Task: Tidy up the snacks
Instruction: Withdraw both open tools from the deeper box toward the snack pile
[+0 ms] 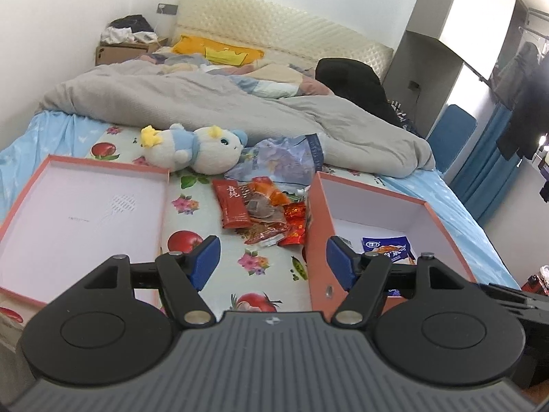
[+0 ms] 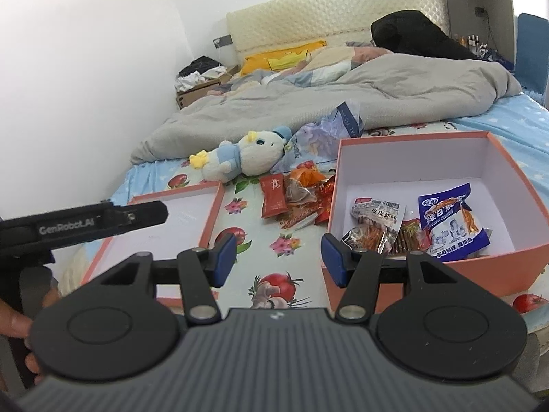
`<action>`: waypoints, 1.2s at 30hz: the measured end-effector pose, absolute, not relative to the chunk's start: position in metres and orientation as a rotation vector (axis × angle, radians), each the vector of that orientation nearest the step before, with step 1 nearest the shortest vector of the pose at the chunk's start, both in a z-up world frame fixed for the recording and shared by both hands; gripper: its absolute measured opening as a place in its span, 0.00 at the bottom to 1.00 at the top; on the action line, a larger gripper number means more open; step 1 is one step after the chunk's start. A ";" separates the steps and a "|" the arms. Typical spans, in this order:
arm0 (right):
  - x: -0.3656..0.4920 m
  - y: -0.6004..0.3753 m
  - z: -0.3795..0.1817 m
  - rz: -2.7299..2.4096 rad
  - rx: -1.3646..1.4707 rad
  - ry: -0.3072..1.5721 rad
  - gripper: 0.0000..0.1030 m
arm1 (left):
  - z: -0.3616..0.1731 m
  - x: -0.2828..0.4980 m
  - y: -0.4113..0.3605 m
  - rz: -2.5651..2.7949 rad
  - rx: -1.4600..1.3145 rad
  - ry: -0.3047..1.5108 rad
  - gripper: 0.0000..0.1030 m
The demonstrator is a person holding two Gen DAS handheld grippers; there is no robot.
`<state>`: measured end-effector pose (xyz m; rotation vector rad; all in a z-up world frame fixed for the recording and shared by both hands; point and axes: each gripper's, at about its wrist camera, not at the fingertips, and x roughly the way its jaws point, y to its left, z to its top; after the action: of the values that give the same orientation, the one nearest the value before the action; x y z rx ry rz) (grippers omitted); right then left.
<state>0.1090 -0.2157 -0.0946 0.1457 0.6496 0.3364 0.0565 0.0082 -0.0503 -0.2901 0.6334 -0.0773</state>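
- Left wrist view: the left gripper (image 1: 271,262) is hovering over the flowered bedsheet (image 1: 260,261) with its blue pads standing apart and nothing lying between them.
- The snack pile (image 1: 264,211) is lying straight ahead of this gripper, beyond the pad tips, in the gap between the shallow lid (image 1: 20,202) on the left and the orange box (image 1: 317,240) on the right.
- The red sachet (image 1: 233,206) is sitting at the near-left edge of the pile; its long axis is running roughly away from the camera, tilted slightly leftward at the far end, so the pads are facing its long sides.
- One blue-and-white packet (image 1: 386,245) is showing inside the box; the right pad is hiding part of the box floor.
- Right wrist view: the right gripper (image 2: 278,259) is also holding its pads apart, empty, over the sheet.
- The same pile (image 2: 298,202) is lying ahead and just left of the box wall (image 2: 334,185); the sachet (image 2: 273,197) is lying lengthwise toward this gripper too.
- Several packets (image 2: 411,223) are already resting in the box, close to this gripper's right pad.
- The left gripper's body (image 2: 103,221) is appearing at the left edge, with fingers (image 2: 15,324) of a hand below it.
- Judgement: both grippers are standing about equally far from the pile, though fisheye distortion is making that comparison uncertain; the right one is nearer the box.
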 end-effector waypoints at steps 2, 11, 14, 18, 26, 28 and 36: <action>0.116 -0.215 -0.095 0.316 0.128 0.656 0.56 | -0.055 0.061 0.011 -0.078 -0.305 0.637 0.72; 0.157 -0.211 -0.099 0.308 0.088 0.714 0.56 | -0.081 0.105 0.012 -0.099 -0.328 0.691 0.72; 0.171 -0.208 -0.099 0.309 0.077 0.727 0.56 | -0.089 0.122 0.012 -0.103 -0.323 0.705 0.72; 0.192 -0.203 -0.097 0.317 0.053 0.725 0.56 | -0.101 0.147 0.015 -0.104 -0.332 0.726 0.72; 0.254 -0.185 -0.106 0.364 -0.006 0.763 0.56 | -0.137 0.203 0.025 -0.100 -0.342 0.785 0.72; 0.269 -0.180 -0.110 0.390 -0.011 0.775 0.56 | -0.148 0.221 0.026 -0.096 -0.349 0.796 0.72; 0.351 -0.136 -0.129 0.455 -0.118 0.796 0.56 | -0.196 0.303 0.018 -0.112 -0.259 0.836 0.72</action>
<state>0.3509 -0.1362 -0.1295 -0.1182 0.7960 0.4551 0.3029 0.0180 -0.1964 -0.2590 0.8356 -0.1119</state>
